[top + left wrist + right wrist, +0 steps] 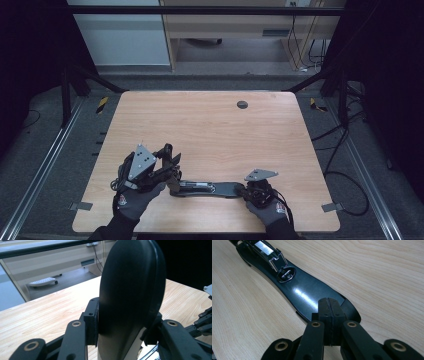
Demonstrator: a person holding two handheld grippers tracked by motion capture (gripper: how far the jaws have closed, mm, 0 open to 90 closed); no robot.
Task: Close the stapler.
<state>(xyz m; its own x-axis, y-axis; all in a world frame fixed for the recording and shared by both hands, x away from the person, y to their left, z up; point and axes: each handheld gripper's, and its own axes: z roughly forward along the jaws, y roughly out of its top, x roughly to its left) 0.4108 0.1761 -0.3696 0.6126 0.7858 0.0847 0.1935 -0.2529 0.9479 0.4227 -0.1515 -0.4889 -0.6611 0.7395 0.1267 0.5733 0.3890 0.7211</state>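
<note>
1. Left hand-held gripper (170, 167) is sitting at the left end of the long black stapler (207, 188), gloved left hand (131, 197) holding it from below-left of that end.
2. In the left gripper view its jaws are standing part-way apart with the stapler's rounded black end (131, 295) between them. Left pad (92, 322) is pressing flat on one side, right pad is bearing on the other, so it is pinching that end. The end is standing upright out of the jaws here.
3. Stapler is lying lengthwise across the near part of the bench (215, 130), running left to right between the two hand-held grippers. Its left end is looking slightly raised; I cannot tell for sure from the high view.
4. Chrome metal channel (265, 251) is showing along the stapler's top, with an oval metal plate (287, 274) just on the near side of it in the right gripper view.
5. Right hand-held gripper (248, 190) is sitting at the stapler's right end, gloved right hand (270, 207) behind it.
6. In the right gripper view its pads (329, 312) are pressed together, face to face, over the glossy black base at that end. Whether the thin edge is caught between them I cannot tell.
7. Small dark round grommet (242, 104) is sitting well beyond the stapler, towards the far right of the bench.
</note>
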